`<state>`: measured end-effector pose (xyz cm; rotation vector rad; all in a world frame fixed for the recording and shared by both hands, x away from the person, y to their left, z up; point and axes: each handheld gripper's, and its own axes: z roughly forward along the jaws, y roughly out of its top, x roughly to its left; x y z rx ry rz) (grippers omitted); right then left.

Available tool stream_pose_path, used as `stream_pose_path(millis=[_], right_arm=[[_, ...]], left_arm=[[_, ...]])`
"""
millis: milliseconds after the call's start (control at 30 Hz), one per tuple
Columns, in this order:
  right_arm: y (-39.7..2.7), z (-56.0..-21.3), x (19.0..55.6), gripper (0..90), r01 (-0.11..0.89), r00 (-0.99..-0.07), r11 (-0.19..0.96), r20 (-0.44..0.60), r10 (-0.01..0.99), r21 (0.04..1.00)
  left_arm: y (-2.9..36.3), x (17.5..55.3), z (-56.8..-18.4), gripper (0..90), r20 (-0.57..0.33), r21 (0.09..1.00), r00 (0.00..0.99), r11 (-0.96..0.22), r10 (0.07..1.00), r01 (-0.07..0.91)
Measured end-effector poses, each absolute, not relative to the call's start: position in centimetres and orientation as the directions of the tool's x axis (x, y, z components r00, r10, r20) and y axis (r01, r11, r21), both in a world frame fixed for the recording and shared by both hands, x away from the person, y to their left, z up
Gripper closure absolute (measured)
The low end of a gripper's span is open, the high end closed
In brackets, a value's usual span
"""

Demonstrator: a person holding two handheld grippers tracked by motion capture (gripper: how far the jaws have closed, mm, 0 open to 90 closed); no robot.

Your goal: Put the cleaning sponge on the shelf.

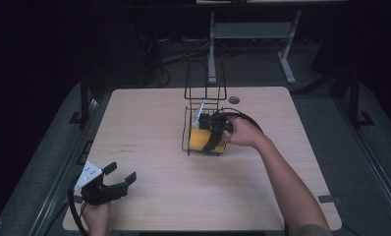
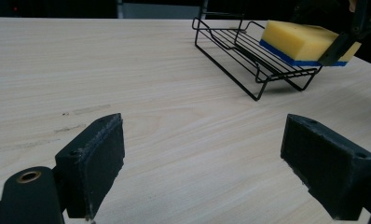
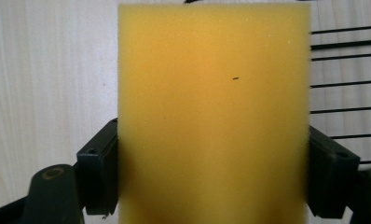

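Laboratory or test room set up for recording. A bare light-wood table (image 1: 149,162) with a cable port (image 1: 234,100) stands on grey carpet (image 1: 321,98) in a dark room. Behind it are the metal legs of a second bench (image 1: 255,44) and loose cables on the floor (image 1: 174,54). Dark stands (image 1: 353,93) flank the table.

Right tongs (image 1: 214,133) clamped on the yellow block sponge (image 1: 201,139), over the black wire rack (image 1: 187,129) mid pale wooden counter (image 1: 159,123). Left tongs (image 1: 119,173) spread wide (nothing between), near the counter's front-left corner, well apart from the rack.
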<state>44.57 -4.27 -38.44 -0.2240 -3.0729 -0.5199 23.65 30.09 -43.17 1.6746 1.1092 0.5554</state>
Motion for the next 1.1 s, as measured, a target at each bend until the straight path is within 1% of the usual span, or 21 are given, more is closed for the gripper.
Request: stream_pose_path(millis=[100, 233, 333, 500, 600, 767, 900, 1100], right_arm=[[-3.8, -38.4, 44.9, 21.1, 0.13, -0.991, 0.948, 0.028, 0.128, 0.292], [-3.2, -38.4, 45.5, 21.2, 0.125, -0.992, 0.944, 0.048, 0.116, 0.305], [-2.7, -38.6, 46.0, 21.2, 0.113, -0.994, 0.954, 0.03, 0.109, 0.276], [-2.4, -38.7, 46.9, 21.2, 0.121, -0.993, 0.949, 0.045, 0.113, 0.29], [-2.3, -39.0, 47.4, 21.1, 0.126, -0.992, 0.961, 0.024, 0.124, 0.248], [-2.2, -38.9, 48.3, 21.1, 0.126, -0.992, 0.953, 0.037, 0.12, 0.277], [-2.4, -39.2, 48.6, 20.9, 0.146, -0.989, 0.951, 0.039, 0.141, 0.273], [-2.5, -39.7, 48.6, 20.8, 0.132, -0.991, 0.949, 0.027, 0.129, 0.286]], left_arm=[[30.1, 23.7, -43.2, 12.8, -0.144, 0.911, 0.471, -0.069, 0.87, 0.406], [30.1, 23.7, -43.2, 12.8, -0.143, 0.911, 0.471, -0.07, 0.871, 0.406], [30.1, 23.6, -43.2, 12.8, -0.142, 0.913, 0.471, -0.069, 0.871, 0.401], [30.2, 23.6, -43.1, 12.8, -0.143, 0.914, 0.471, -0.066, 0.87, 0.399], [30.2, 23.6, -43.1, 12.8, -0.143, 0.914, 0.471, -0.067, 0.87, 0.401], [30.2, 23.6, -43.1, 12.8, -0.14, 0.914, 0.476, -0.072, 0.868, 0.4], [30.2, 23.5, -43.1, 12.8, -0.143, 0.913, 0.475, -0.069, 0.868, 0.401], [30.2, 23.5, -43.0, 12.8, -0.141, 0.914, 0.475, -0.07, 0.869, 0.4]])
